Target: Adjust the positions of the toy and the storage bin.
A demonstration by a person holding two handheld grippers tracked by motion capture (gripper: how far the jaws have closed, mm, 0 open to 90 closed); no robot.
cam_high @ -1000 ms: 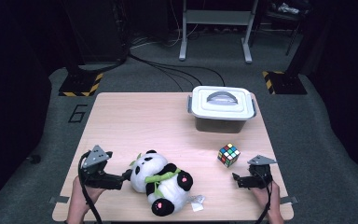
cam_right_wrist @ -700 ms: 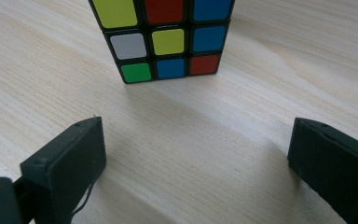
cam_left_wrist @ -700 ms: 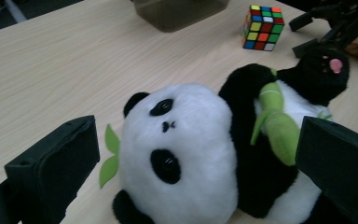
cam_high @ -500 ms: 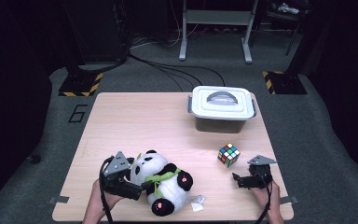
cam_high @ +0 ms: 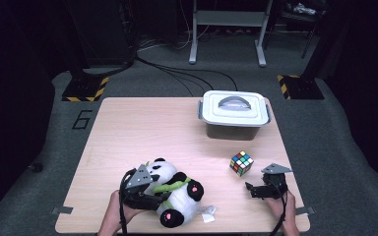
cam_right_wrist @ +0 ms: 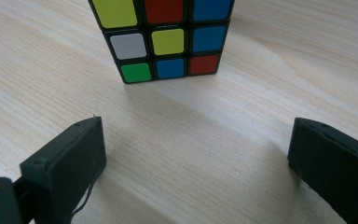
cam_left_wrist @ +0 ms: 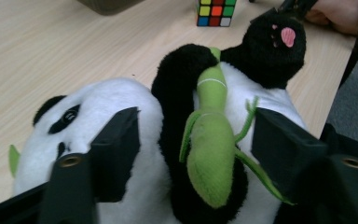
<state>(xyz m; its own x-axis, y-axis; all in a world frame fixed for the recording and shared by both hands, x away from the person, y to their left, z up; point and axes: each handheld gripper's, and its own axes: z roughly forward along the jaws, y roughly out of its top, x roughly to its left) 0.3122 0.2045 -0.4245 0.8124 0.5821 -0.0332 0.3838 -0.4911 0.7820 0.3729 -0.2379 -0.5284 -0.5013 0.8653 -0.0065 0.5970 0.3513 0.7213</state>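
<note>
The panda lies at the table's near edge, soft and light. The left gripper has just been closing; its jaws press the torso, the best hold. The right gripper hangs open before the cube.

I'm wearing no sleeves, forearms bare. My left gripper & right gripper are showing black bodies w/ a grey three-cornered plate on top, black cables trailing back. Jaws are looking blocky, matte black, brass screw eyelets at base.
</note>
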